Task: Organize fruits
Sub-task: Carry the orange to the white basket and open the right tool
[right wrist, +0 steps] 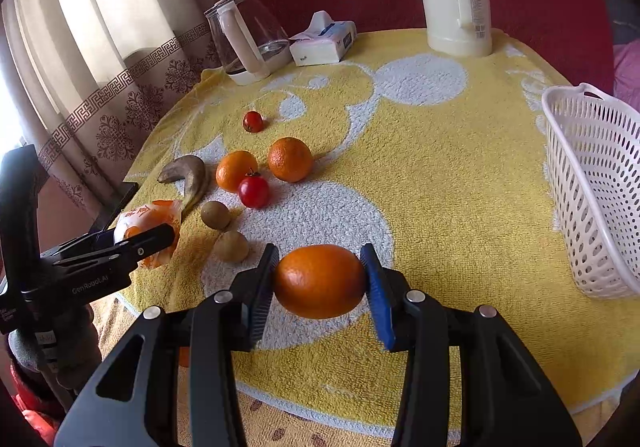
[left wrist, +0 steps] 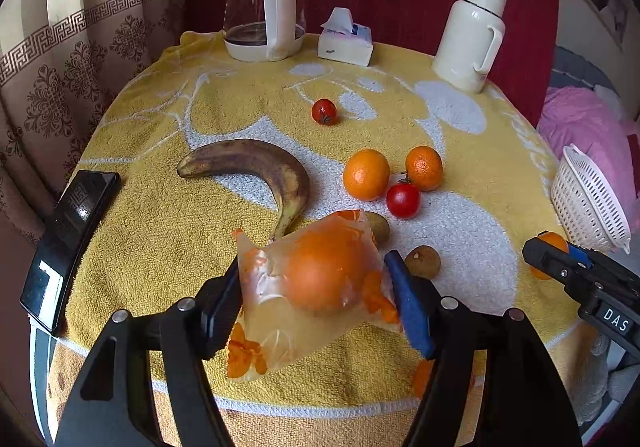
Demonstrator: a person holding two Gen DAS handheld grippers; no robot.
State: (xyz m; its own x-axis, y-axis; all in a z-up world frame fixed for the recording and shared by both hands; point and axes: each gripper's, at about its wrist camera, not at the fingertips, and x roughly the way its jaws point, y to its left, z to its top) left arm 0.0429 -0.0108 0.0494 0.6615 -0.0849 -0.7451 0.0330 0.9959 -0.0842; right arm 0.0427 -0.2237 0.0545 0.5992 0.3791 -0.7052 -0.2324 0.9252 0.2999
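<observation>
Brown banana, seemingly touching bagged orange, lies behind.

Right gripper clamps an orange — basket nearby.

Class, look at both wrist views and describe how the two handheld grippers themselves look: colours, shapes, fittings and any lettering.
Both are black plastic, with angular linkage arms joined by round silver rivets. The left gripper and the right gripper each have one black ribbed finger pad and one blue pad. Seen from the side, the left gripper's body reads "GenRobot.AI" and the right one's carries a "DAS" label. No cables or sleeves are visible.
</observation>
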